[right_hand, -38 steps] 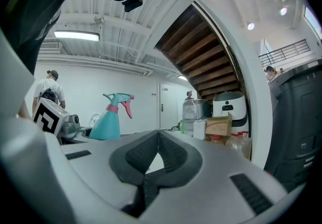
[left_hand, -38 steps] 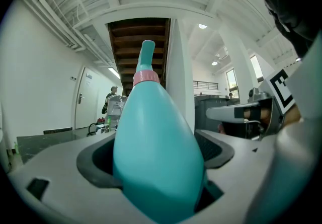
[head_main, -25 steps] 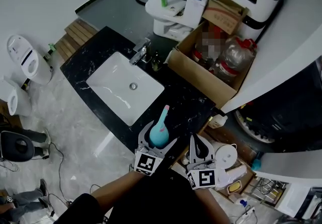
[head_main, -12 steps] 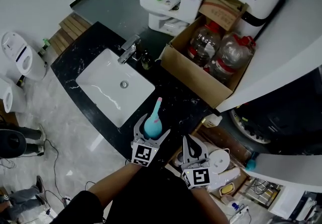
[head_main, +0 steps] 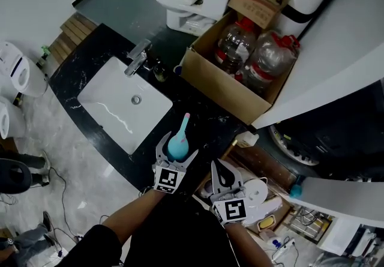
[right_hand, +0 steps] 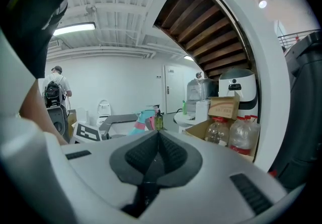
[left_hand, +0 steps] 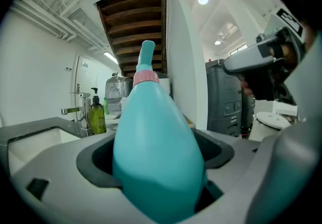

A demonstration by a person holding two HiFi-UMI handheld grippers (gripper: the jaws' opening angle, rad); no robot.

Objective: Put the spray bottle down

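Observation:
A teal spray bottle (head_main: 178, 141) with a pink collar and a slim nozzle stands upright between the jaws of my left gripper (head_main: 175, 153). It is over the black marble counter (head_main: 207, 120), just right of the sink. In the left gripper view the bottle (left_hand: 156, 152) fills the gap between the jaws, and the left gripper (left_hand: 157, 177) is shut on its body. My right gripper (head_main: 222, 174) is beside it, past the counter's near end, with nothing in it. In the right gripper view the right gripper (right_hand: 157, 140) has its pads pressed together, and the bottle (right_hand: 143, 119) shows small at the left.
A white sink (head_main: 123, 104) with a chrome faucet (head_main: 137, 56) and a green soap bottle (head_main: 159, 72) lies left of the bottle. A cardboard box (head_main: 222, 89) holding large water bottles sits on the counter behind. A white kettle (head_main: 259, 189) stands below the right gripper.
The head view has shifted, so the counter and box sit lower left in frame. The left gripper still holds the bottle, now a little further right of the sink. The right gripper stays shut.

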